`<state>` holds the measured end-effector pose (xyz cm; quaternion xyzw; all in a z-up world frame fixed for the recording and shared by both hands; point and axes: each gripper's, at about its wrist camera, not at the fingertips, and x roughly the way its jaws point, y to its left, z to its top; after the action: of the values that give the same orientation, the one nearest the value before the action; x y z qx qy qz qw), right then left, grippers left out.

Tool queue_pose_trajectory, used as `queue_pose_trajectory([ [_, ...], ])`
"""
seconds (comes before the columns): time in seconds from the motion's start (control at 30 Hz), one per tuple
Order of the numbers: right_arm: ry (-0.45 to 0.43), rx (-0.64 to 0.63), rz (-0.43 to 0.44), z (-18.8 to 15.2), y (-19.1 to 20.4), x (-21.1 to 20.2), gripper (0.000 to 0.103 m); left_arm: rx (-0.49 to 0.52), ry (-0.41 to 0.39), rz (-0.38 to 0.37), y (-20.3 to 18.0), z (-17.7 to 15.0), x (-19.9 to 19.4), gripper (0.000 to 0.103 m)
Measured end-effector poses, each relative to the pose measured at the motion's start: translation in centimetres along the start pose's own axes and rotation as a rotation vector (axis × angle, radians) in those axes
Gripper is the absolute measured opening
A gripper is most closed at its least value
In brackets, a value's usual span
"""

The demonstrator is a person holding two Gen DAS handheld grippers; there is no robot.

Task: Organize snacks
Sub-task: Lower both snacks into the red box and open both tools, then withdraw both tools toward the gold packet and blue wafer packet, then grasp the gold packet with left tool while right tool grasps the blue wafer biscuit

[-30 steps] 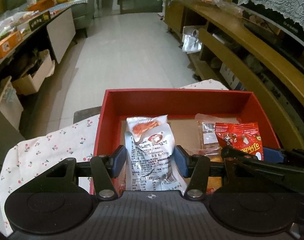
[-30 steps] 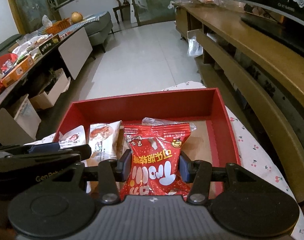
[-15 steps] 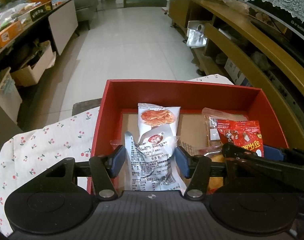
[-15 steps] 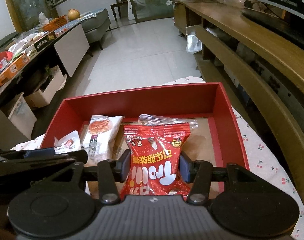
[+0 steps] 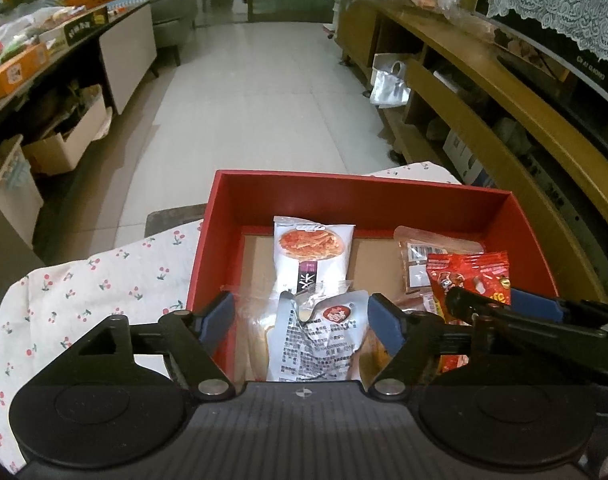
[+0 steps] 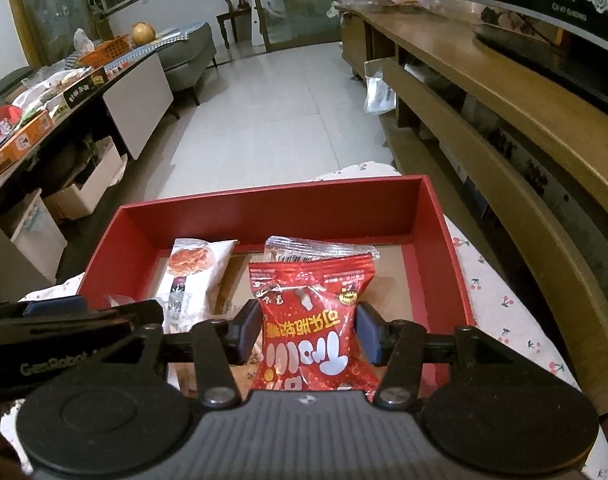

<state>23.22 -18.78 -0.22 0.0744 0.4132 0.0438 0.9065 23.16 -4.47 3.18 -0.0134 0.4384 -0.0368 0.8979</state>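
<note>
Red, crinkly snack packet [image 6: 310,320] looks light and slippery; right tool [image 6: 309,334] pinches its middle, while left tool [image 5: 300,318] gapes around silver packet [image 5: 316,344].

An open, shallow red cardboard box [image 5: 360,200] with a brown floor sits on a cherry-print cloth. Inside, a white pouch picturing orange strips [image 5: 313,254] lies flat, left of centre. A crinkled silver pouch with a red round logo [image 5: 316,344] sits at the near edge, overlapping the white one's near end. A glossy red packet with white lettering [image 6: 310,316] stands tilted up on the right, and behind it lies a clear wrapper with a barcode label [image 6: 304,250]
</note>
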Motion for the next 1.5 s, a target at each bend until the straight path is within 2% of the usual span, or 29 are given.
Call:
queue_pose_trajectory([
  [0.43, -0.066, 0.029, 0.017, -0.9, -0.8, -4.7, 0.077, 0.013, -0.017, -0.064, -0.5, -2.1, -3.8, 0.084],
  [0.6, -0.048, 0.04, 0.005, -2.5, -1.8, -6.8, 0.077, 0.028, -0.008, -0.102, -1.0, -3.7, -5.3, 0.084],
  [0.7, -0.036, 0.048, 0.005, -3.7, -2.4, -8.0, 0.077, 0.02, 0.031, -0.149, -1.2, -5.1, -5.7, 0.084],
  [0.77, -0.024, 0.044, 0.005, -4.4, -2.7, -8.7, 0.077, 0.025, 0.063, -0.162, -1.5, -6.0, -5.3, 0.084],
  [0.87, 0.003, 0.041, 0.008, -5.3, -3.1, -8.9, 0.077, 0.041, 0.109, -0.139, -2.1, -7.1, -3.8, 0.084],
  [1.03, 0.085, 0.033, -0.016, -6.0, -3.9, -7.2, 0.077, -0.002, 0.212, -0.123, -2.2, -8.2, 0.0, 0.084],
  [1.27, 0.151, 0.067, -0.034, -6.3, -5.5, -5.4, 0.077, 0.018, 0.2, -0.079, -3.0, -8.6, 2.0, 0.083],
  [1.4, 0.178, 0.069, -0.034, -6.5, -5.6, -4.7, 0.077, 0.068, 0.182, -0.034, -3.3, -9.1, 1.5, 0.069],
  [1.5, 0.183, 0.066, -0.051, -6.4, -5.7, -4.1, 0.077, 0.068, 0.193, -0.042, -2.8, -9.4, 1.1, 0.056],
])
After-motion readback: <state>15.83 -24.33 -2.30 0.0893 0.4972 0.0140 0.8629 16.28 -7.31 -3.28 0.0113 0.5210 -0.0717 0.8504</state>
